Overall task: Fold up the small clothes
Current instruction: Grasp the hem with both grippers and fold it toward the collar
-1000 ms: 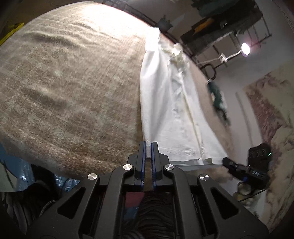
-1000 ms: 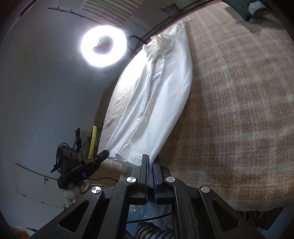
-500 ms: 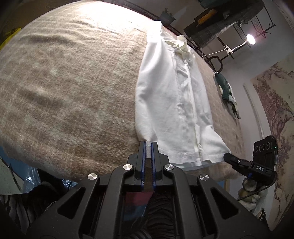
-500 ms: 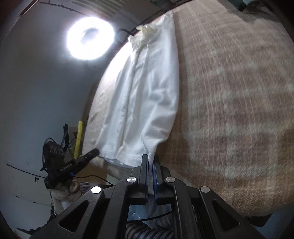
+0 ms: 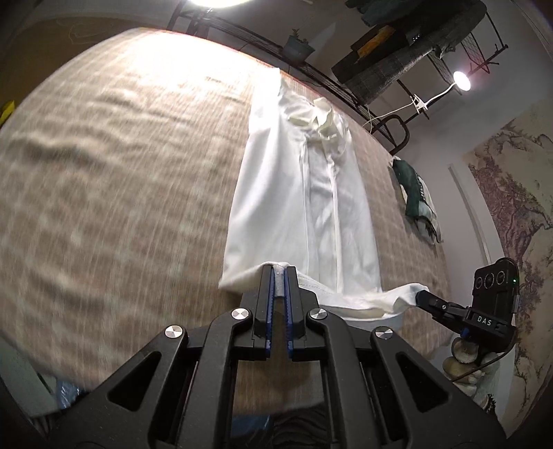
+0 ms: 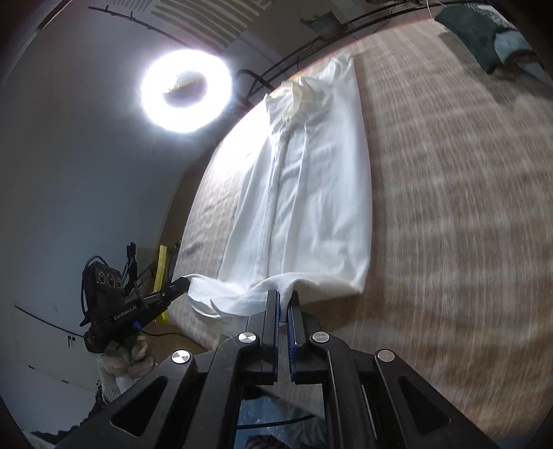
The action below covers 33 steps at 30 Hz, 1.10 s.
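A white button shirt [image 5: 304, 193] lies lengthwise on a brown plaid blanket [image 5: 121, 179], sides folded in, collar at the far end. My left gripper [image 5: 279, 273] is shut on the left corner of the shirt's hem and holds it lifted. My right gripper [image 6: 284, 297] is shut on the right corner of the hem of the shirt [image 6: 311, 193]. The hem hangs between them, raised off the blanket [image 6: 449, 207]. Each gripper shows in the other's view: the right one [image 5: 423, 297] and the left one [image 6: 179, 285].
A dark green garment [image 5: 414, 197] lies at the blanket's right edge, also in the right wrist view [image 6: 484, 31]. A ring light [image 6: 186, 90] shines beyond the far end. A metal rack [image 5: 397, 45] with clothes and a clip lamp [image 5: 461, 81] stands behind.
Both grippers have lifted the hem corners and carried them forward toward the collar. The near end of the shirt has come up off the blanket.
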Motion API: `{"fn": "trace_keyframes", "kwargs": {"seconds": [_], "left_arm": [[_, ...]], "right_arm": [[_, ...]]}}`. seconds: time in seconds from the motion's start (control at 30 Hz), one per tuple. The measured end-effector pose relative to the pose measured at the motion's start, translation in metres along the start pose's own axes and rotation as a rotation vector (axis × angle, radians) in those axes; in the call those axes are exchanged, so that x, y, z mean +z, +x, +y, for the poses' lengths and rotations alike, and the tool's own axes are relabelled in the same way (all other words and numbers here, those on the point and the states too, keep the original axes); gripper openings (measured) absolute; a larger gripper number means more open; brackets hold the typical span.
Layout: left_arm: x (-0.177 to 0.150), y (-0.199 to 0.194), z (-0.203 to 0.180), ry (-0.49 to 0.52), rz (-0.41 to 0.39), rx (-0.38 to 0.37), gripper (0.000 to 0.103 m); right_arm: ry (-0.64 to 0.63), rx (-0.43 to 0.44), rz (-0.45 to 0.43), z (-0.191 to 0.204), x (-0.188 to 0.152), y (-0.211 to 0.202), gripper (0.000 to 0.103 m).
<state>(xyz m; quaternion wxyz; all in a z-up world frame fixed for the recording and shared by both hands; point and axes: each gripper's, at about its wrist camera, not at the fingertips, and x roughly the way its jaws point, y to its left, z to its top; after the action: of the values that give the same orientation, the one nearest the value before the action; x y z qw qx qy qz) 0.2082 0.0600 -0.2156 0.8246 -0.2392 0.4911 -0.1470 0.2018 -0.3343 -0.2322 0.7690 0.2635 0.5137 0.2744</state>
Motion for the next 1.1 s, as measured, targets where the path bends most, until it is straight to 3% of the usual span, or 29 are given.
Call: {"fn": "trace_keyframes", "kwargs": {"seconds": [0.23, 0.6, 0.7, 0.8, 0.83, 0.87, 0.97, 1.1], "left_arm": [[0.038, 0.034, 0.000, -0.006, 0.015, 0.036, 0.003], [0.061, 0.071, 0.007, -0.023, 0.019, 0.087, 0.003], [0.065, 0.073, 0.007, -0.026, 0.001, 0.092, 0.003], [0.068, 0.067, 0.004, -0.013, -0.026, 0.108, 0.003], [0.069, 0.063, 0.003, -0.005, -0.038, 0.105, 0.003], [0.069, 0.058, 0.001, 0.012, -0.051, 0.103, 0.003], [0.063, 0.045, -0.006, 0.069, -0.064, 0.104, 0.003], [0.045, 0.044, -0.011, 0.127, -0.016, 0.091, 0.003]], "right_arm": [[-0.001, -0.046, -0.026, -0.004, 0.038, 0.010, 0.001], [0.025, -0.119, 0.002, -0.024, 0.083, 0.043, 0.001], [0.025, -0.135, 0.010, -0.027, 0.086, 0.048, 0.002], [0.008, -0.168, 0.008, -0.027, 0.090, 0.050, 0.010], [-0.007, -0.176, 0.005, -0.026, 0.091, 0.049, 0.023], [-0.022, -0.174, -0.001, -0.024, 0.090, 0.046, 0.030], [-0.088, -0.158, -0.016, -0.014, 0.083, 0.035, 0.029], [-0.189, -0.134, 0.026, -0.002, 0.064, 0.031, 0.022]]}}
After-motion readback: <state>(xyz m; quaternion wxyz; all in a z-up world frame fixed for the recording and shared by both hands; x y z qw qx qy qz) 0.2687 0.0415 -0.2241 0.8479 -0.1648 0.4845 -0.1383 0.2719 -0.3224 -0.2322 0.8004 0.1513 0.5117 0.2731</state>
